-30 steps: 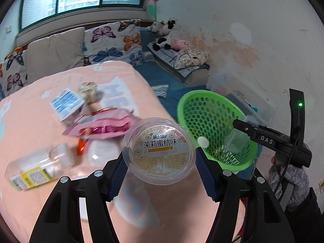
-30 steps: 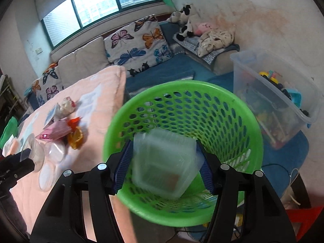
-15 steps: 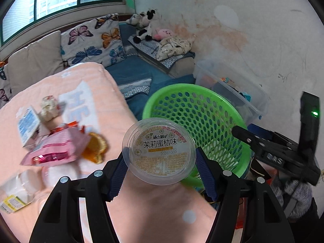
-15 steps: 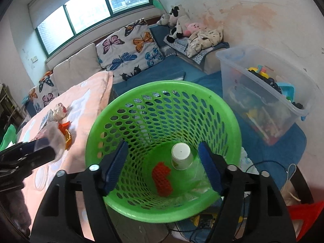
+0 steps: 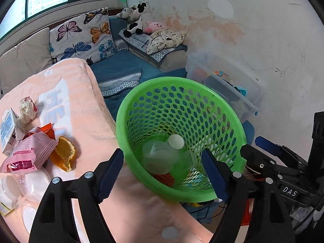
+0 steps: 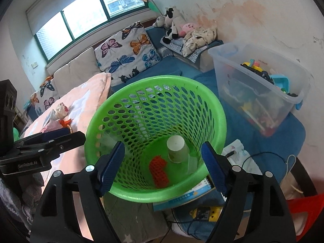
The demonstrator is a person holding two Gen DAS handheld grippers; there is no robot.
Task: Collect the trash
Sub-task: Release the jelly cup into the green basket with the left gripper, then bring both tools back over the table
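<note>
A green perforated plastic basket is seen standing on the floor just beside the edge of a bed covered with a peach blanket, its round rim tilted toward both cameras. At its bottom a paper cup lies with its white base up, next to an orange-red mesh piece; in the left wrist view a clear round plastic container is also made out against the cup, blurred. More trash is left on the blanket: a pink snack wrapper, an orange peel-like scrap, a crumpled white paper ball, a blue-and-white carton and clear lids at the lower left edge. The left gripper is held over the near rim of the basket with its blue-padded jaws spread wide, nothing being held between them. The right gripper is likewise positioned above the basket opening, jaws parted wide and empty. A clear storage bin of toys is seen beyond the basket, by the wall
</note>
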